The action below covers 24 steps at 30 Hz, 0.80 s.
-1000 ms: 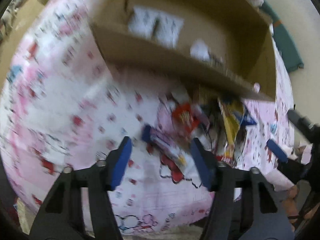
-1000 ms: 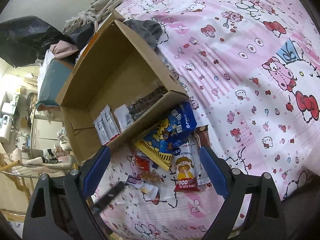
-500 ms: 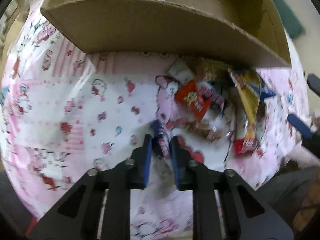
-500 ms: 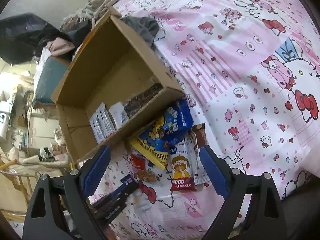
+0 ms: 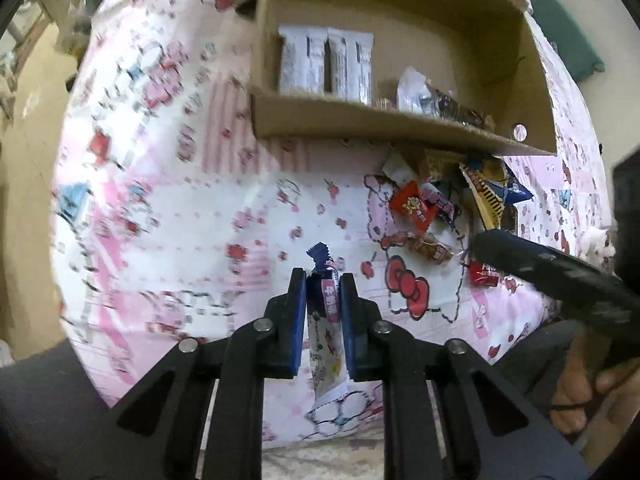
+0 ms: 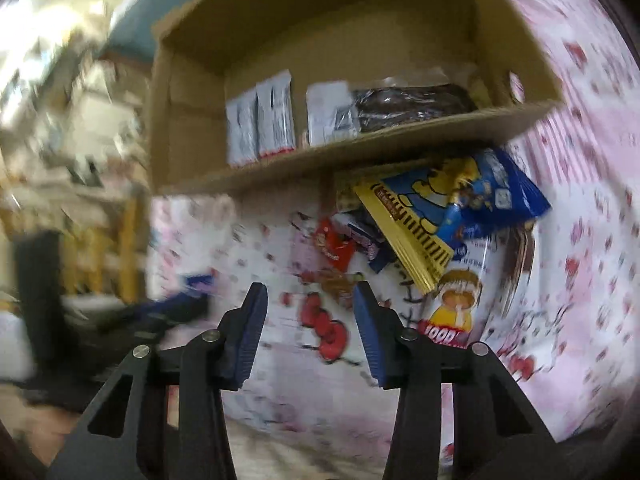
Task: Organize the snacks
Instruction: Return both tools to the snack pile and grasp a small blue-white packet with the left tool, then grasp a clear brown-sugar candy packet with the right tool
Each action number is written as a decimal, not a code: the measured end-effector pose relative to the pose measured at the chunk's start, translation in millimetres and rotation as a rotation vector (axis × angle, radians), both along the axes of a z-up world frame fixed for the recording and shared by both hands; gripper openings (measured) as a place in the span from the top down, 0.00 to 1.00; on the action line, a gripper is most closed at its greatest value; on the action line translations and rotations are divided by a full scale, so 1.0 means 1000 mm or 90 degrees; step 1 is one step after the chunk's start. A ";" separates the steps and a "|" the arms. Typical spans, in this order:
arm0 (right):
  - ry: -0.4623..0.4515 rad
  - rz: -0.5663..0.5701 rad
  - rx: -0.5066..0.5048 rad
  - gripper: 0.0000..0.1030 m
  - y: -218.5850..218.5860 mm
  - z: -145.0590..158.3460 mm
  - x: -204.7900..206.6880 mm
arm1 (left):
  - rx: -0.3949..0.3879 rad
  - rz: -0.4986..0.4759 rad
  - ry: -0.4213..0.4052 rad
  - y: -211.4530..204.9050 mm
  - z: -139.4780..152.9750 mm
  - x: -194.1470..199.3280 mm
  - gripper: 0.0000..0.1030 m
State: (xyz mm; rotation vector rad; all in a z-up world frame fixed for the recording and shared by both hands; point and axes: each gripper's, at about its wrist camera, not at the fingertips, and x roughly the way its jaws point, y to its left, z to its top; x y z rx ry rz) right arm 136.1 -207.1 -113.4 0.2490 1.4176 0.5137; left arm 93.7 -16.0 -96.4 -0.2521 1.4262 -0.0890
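Left hand-held gripper (image 5: 323,280) pinches a thin packet (image 5: 326,320) edge-on, could slip before the box (image 5: 360,120); right hand-held gripper (image 6: 310,300) half-open, empty.

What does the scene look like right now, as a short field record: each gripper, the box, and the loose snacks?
left gripper: shut on a slim white-and-pink snack packet with a dark blue end, lifted off the bedsheet
right gripper: open, empty, aimed at the loose pile
brown cardboard box: open, on the pink cartoon-print bedsheet
in box: two white wrapped bars side by side, one clear pack of dark snacks
loose pile: in front of the box, including a red square packet and a yellow-and-blue chip bag
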 end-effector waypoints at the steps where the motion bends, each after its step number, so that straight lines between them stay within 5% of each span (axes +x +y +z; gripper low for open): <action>1: -0.008 0.025 -0.034 0.55 0.009 -0.003 0.000 | 0.002 -0.004 -0.004 0.005 0.006 -0.002 0.87; 10: -0.092 0.214 -0.283 0.55 0.067 -0.034 -0.021 | 0.001 0.014 -0.040 0.027 0.015 0.002 0.87; 12: -0.093 0.236 -0.295 0.63 0.073 -0.040 -0.026 | -0.004 0.027 -0.038 0.027 0.012 0.003 0.87; 13: -0.090 0.252 -0.294 0.81 0.076 -0.043 -0.029 | -0.004 0.026 -0.039 0.025 0.012 0.003 0.87; 18: -0.096 0.289 -0.262 0.82 0.086 -0.043 -0.045 | 0.011 0.017 -0.056 0.016 0.013 0.005 0.87; 24: -0.077 0.252 -0.224 0.82 0.082 -0.050 -0.056 | 0.023 0.028 -0.070 0.020 0.016 0.006 0.87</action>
